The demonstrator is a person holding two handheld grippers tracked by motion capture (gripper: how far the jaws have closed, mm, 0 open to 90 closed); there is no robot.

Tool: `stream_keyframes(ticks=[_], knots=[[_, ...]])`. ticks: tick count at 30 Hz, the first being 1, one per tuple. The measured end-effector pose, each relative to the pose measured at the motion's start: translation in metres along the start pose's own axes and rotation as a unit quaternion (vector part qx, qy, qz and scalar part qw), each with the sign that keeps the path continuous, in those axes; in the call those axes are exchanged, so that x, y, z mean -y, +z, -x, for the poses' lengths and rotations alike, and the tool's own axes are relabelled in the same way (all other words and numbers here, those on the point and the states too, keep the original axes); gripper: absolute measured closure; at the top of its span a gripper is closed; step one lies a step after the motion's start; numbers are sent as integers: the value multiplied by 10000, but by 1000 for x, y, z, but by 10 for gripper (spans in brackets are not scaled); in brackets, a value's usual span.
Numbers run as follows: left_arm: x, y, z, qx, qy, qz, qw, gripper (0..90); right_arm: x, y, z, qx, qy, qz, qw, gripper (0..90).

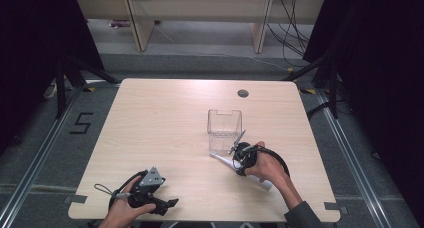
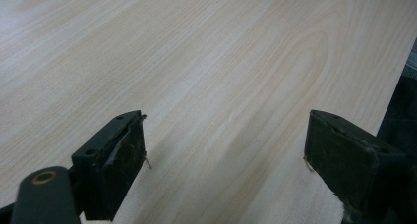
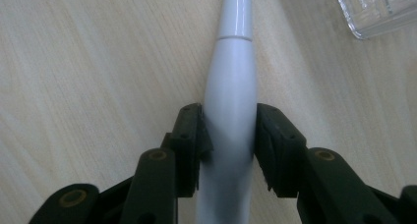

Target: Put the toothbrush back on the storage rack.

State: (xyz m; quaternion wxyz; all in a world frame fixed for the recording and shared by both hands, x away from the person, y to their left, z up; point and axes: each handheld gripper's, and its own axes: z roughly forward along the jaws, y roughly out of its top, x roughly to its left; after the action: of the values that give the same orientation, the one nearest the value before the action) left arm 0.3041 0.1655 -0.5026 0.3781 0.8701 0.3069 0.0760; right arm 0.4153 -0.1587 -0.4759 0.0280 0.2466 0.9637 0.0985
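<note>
The right gripper (image 3: 230, 135) pinches a white toothbrush-like handle (image 3: 231, 86) lying on the table (image 1: 165, 118), jaws pressed against its sides; the hand angles down from the near right. A clear plastic container (image 1: 224, 124) stands just beyond. The left gripper (image 2: 226, 150) hovers low, jaws spread over bare wood.

Stood on grey floor (image 1: 200, 63), marked to the left with a black numeral 5 (image 1: 81, 123). Bore a pale wood-grain table (image 1: 165, 118) with a round grommet hole (image 1: 243, 93) near its far edge. Backed onto light wooden furniture (image 1: 200, 10) with slanted legs, cables (image 1: 292, 30) trailing at the right. Hung with black curtains (image 1: 380, 88) on both sides. Lit evenly from above, with a soft glare on the tabletop.
</note>
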Motion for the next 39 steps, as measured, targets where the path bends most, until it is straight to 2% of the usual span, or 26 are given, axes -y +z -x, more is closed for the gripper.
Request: stream_keyframes(ticks=[7,8,11,14,18,19,20,22,23,25,26,30,31,33,35,37,39], knots=[[0,0,0,-3,5,6,10000,149,-6,1,0,-23,-58,-215,9997,658],[0,-1,-1,-2,88,-68,9999,149,-7,1,0,-12,-35,-250,9997,659],[0,-1,-1,-29,94,-53,9999,149,-8,1,-1,11,5,-355,9994,660],[0,-1,-1,-29,101,-54,9999,149,-9,2,1,46,-98,-392,9992,661],[0,-1,-1,-30,105,-56,9999,149,-13,1,-1,-19,69,-538,9985,662],[0,-1,-1,-31,101,-52,9999,149,-13,2,0,4,-38,-515,9987,663],[0,-1,-1,-33,102,-54,9999,149,-14,1,-2,-44,74,-581,9983,663],[0,-1,-1,-26,96,-57,9999,149,-15,1,-1,-21,23,-573,9984,664],[0,-1,-1,-26,96,-56,9999,149,-15,1,-2,-52,65,-657,9978,664],[0,-1,-1,-26,99,-52,9999,149,-16,1,-1,-13,-44,-660,9978,665],[0,-1,-1,-26,97,-50,9999,149,-16,1,-3,-48,131,-711,9974,665],[0,-2,-2,-25,99,-47,9999,149,-15,1,-1,-52,22,-654,9978,666],[0,-2,-2,-26,100,-46,9999,149,-15,1,-3,-39,114,-625,9980,665],[-1,-2,-1,-1,104,-55,9999,149,-14,1,-3,-38,23,-591,9982,666],[-1,-2,-2,-30,109,-35,9999,149,-14,0,-4,-52,47,-621,9980,666],[-1,-2,-2,-33,108,-34,9999,149,-14,-1,-3,-49,-37,-503,9987,666],[-1,-2,-2,-40,88,-22,10000,149,-13,-4,-3,-107,27,-519,9986,666]])
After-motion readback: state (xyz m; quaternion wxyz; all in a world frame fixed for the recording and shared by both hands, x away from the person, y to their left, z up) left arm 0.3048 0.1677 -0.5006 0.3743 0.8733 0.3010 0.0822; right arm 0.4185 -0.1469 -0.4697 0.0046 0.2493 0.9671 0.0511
